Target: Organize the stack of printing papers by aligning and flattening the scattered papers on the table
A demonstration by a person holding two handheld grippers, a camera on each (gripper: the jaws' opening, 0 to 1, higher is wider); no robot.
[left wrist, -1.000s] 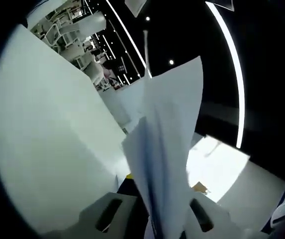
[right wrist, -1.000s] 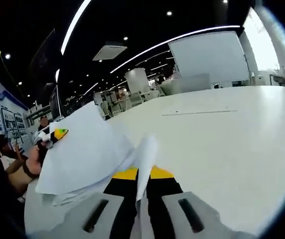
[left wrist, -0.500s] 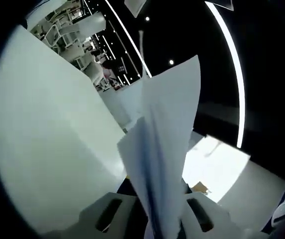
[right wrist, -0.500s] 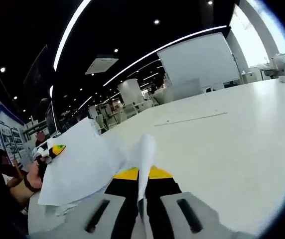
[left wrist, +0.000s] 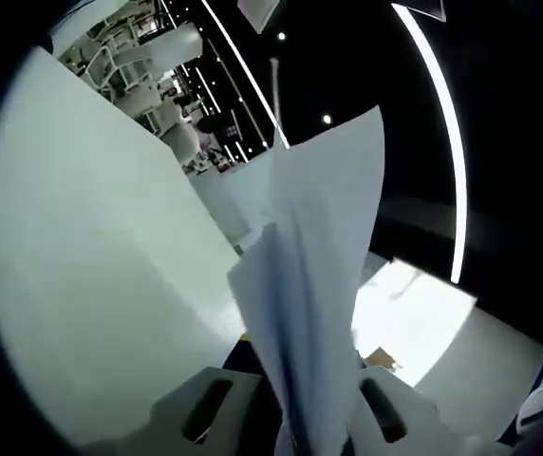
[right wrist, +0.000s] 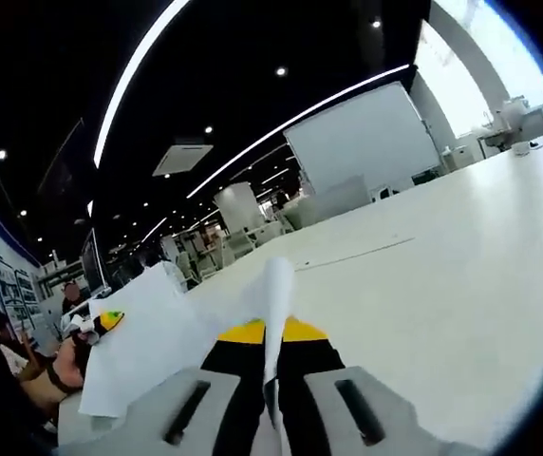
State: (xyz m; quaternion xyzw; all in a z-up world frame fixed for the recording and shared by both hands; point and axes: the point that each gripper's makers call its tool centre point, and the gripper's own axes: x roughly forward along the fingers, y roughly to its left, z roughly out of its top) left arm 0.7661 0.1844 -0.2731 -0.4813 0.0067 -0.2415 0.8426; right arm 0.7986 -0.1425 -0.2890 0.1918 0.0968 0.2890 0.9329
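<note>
Both tools are clamped on paper right now. My left tool (left wrist: 295, 418) is pinching a bunch of sheets (left wrist: 314, 285) edge-on, they stand up out of the jaws and fan a bit at the top, so the edges aren't flush. My right tool (right wrist: 273, 410) is pressed together on a thin sheet edge (right wrist: 276, 304) that rises between the jaws; off to its left a wider spread of paper (right wrist: 148, 337) hangs loose above the white counter (right wrist: 442, 275). In the right gripper view I also see the other tool (right wrist: 96, 325) with a hand behind it, at the far side of that spread.

Step as I read it: papers are lifted off the counter and held from two sides, mid-gather, not yet squared. Alignment looks far from done, flattening not started.

Next move, my guess: bring the bunch down on edge to the counter, tap to square it, then lay it flat. Needs both tools level with each other or the sheets will skew or crease.

Writing: blue panels at the left edge of the right gripper view, too small to read. No brand or label legible on the paper
</note>
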